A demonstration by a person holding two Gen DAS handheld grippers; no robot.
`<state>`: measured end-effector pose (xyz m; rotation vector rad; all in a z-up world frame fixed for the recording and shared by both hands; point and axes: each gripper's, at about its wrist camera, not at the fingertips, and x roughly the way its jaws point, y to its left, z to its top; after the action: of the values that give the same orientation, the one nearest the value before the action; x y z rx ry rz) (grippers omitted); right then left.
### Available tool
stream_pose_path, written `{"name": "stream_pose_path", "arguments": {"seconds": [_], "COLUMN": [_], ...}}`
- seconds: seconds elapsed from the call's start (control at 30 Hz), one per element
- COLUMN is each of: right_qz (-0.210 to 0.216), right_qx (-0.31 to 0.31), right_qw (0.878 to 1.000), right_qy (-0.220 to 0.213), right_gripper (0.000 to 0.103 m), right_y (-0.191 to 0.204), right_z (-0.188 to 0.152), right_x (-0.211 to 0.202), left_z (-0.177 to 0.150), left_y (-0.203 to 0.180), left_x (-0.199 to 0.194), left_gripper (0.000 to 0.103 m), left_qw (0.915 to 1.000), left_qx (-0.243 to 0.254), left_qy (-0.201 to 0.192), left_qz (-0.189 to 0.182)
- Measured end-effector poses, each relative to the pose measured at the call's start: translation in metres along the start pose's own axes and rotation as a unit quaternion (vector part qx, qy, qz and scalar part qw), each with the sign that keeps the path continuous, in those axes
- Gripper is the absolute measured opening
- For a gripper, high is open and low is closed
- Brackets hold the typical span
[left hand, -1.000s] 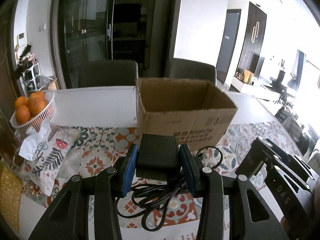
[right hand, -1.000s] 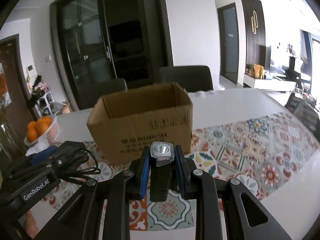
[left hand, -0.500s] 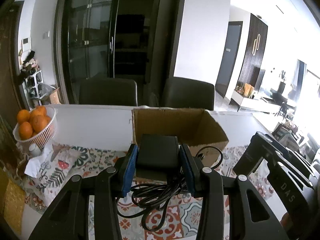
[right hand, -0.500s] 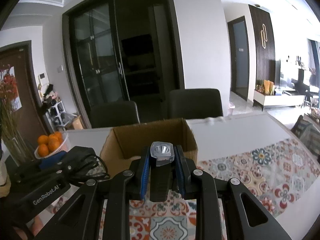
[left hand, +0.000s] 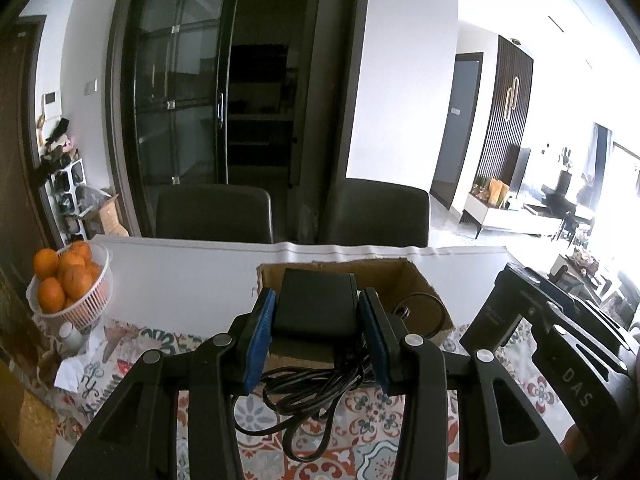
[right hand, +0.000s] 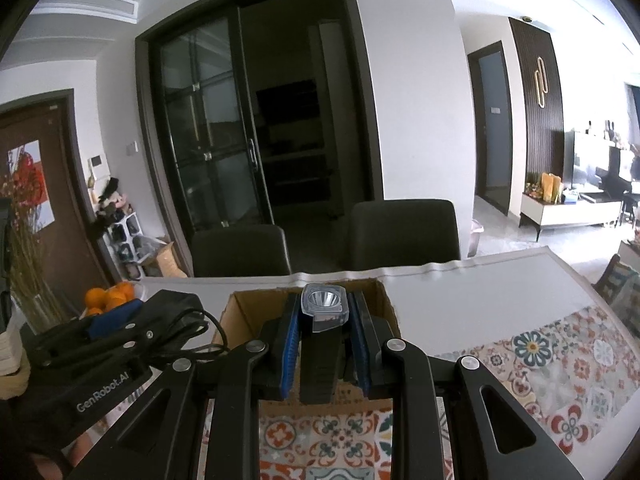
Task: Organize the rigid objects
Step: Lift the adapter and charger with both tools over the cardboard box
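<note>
Left gripper (left hand: 316, 332) clamps boxy matte adapter (left hand: 315, 304)

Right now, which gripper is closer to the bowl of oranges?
Left. The left gripper, holding the power adapter, sits just right of the bowl of oranges. The right gripper, holding the flashlight, is farther right, beyond it.

Across my table (left hand: 192, 276) stood 2 dark chairs (left hand: 214, 213) before a black glass-paned sliding door (right hand: 208, 152) and white wall (left hand: 404, 80). A patterned cloth (right hand: 560, 368) covered the near side; daylight flooded the living room (left hand: 568, 200) at right.
</note>
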<state>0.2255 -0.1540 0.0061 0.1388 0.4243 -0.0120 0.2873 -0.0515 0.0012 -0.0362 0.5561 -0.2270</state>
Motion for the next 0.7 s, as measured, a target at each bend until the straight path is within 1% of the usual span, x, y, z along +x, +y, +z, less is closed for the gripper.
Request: {"name": "stream_pose_path", "arguments": {"seconds": [0.23,0.5,0.63,0.7], "right_qz": [0.011,0.024,0.024,0.029], "right_qx": [0.001,0.018,0.016,0.014], "right_qw": [1.000,0.999,0.999,0.998], "right_qy": [0.002,0.031,0.046,0.060], "right_gripper": [0.025,0.025,0.025,0.025], "right_y": [-0.006,-0.018,-0.020,-0.020], "right_z": [0.018,0.035,0.041,0.045], "right_x": [0.017,0.054,0.073,0.085], "left_z": [0.019,0.038,0.046,0.048], "left_y": [-0.002,-0.004,-0.006,-0.007], "left_x": [0.016,0.047,0.065,0.076], "left_gripper": [0.042,0.042,0.042,0.042], "left_qw": [1.0000,0.9998,0.9992,0.9987], "left_qx": [-0.001,-0.003,0.002,0.001], "left_qy": [0.004,0.021,0.039,0.050], "left_qz": [-0.002,-0.002,0.000,0.000]}}
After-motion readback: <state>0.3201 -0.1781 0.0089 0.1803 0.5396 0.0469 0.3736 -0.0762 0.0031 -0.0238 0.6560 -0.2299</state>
